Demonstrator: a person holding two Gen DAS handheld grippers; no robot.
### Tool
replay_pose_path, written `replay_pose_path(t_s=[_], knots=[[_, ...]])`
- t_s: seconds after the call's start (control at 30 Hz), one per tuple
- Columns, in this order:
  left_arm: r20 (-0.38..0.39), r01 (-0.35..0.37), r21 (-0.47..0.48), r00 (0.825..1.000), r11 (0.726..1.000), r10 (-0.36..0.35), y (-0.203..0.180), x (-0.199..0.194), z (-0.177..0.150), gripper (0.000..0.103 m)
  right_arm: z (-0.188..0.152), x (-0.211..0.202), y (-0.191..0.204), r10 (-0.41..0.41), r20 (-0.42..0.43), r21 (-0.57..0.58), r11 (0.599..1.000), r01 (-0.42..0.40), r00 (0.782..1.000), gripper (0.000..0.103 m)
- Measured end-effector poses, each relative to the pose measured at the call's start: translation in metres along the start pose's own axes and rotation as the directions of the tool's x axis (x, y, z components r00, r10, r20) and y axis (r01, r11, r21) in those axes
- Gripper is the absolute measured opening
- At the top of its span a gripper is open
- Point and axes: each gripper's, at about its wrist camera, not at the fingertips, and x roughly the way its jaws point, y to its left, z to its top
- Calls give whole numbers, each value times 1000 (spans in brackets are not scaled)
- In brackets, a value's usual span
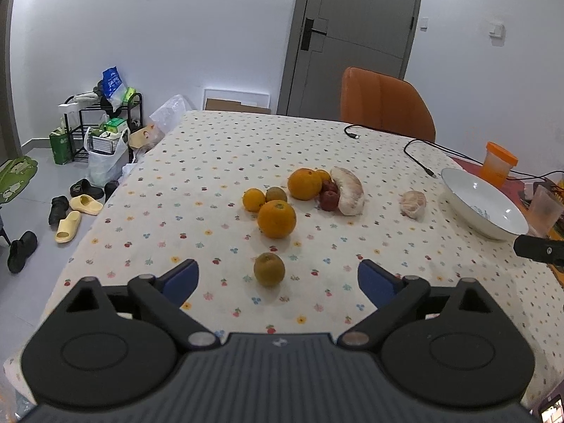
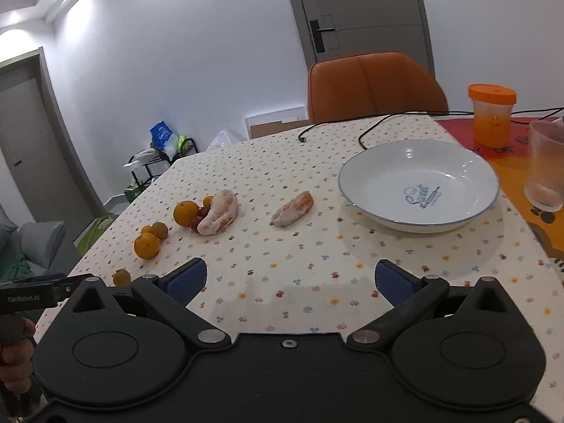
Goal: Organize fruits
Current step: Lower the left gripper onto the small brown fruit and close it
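Fruits lie scattered on the flowered tablecloth (image 1: 197, 183). A small brownish-green fruit (image 1: 269, 269) sits alone, just ahead of my left gripper (image 1: 278, 278), whose blue pads stand wide apart on either side of it without touching: open. Behind it lie a big orange (image 1: 276, 219), a smaller orange (image 1: 253, 200), a kiwi-like fruit (image 1: 276, 194), another orange (image 1: 305, 184), dark red fruits (image 1: 329, 199) and two peeled pomelo pieces (image 1: 349, 190) (image 1: 413, 204). The white bowl (image 2: 423, 162) stands empty at the right. My right gripper (image 2: 290, 282) hovers open over bare cloth, before the bowl.
An orange chair (image 1: 386, 104) stands at the table's far side. Black cables (image 1: 416, 157) cross the cloth behind the bowl. An orange-lidded jar (image 2: 490, 116) and a clear cup (image 2: 546, 165) stand on a red mat at right. Shoes and a cluttered rack (image 1: 102, 123) are on the floor at left.
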Motion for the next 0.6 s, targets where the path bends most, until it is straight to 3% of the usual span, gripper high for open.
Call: replay_pose_path(t_s=[0.3,0.47,0.6], knots=[[-33,-5,-20,999,1000,5,6,23,0,66,0,26,-1,59,-30,30,998,-58,998,103],[-65,-2,-27,998,1000,0,6,39,-3,62,1,37,0,54,-25,23,998,-53,998,103],[-61,-11,-29,998,1000,9,6,47,-6,48,2,47,2,64,-37,15,998,-64,997,103]])
